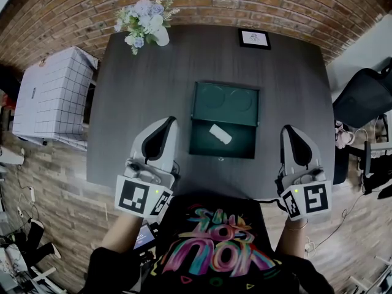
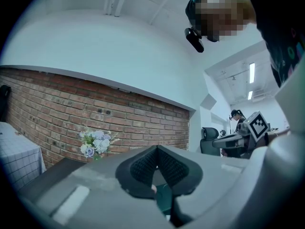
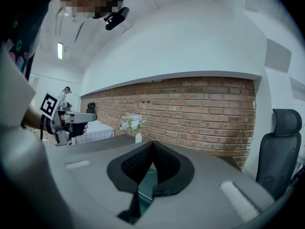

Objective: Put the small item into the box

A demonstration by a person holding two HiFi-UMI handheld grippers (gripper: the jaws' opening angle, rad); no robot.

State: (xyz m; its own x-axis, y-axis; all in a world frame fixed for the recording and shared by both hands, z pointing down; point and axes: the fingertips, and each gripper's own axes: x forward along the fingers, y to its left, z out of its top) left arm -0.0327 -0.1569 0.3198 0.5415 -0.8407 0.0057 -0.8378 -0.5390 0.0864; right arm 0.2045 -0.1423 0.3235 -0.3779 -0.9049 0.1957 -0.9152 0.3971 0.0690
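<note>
A dark green box [image 1: 202,141] lies open in the middle of the dark table [image 1: 141,90], its lid folded back toward the wall. A small white item [image 1: 220,133] rests inside the box's lower half. My left gripper [image 1: 172,121] hovers left of the box, shut with nothing in it; its tips meet in the left gripper view [image 2: 157,149]. My right gripper [image 1: 286,129] is held right of the box, also shut and empty [image 3: 152,144]. A sliver of the green box [image 3: 145,185] shows beneath the right jaws.
A vase of pale flowers [image 1: 146,20] and a small framed picture [image 1: 254,38] stand at the table's far edge by the brick wall. A white checked cloth-covered stand [image 1: 52,97] is at the left, a black office chair [image 1: 364,97] at the right.
</note>
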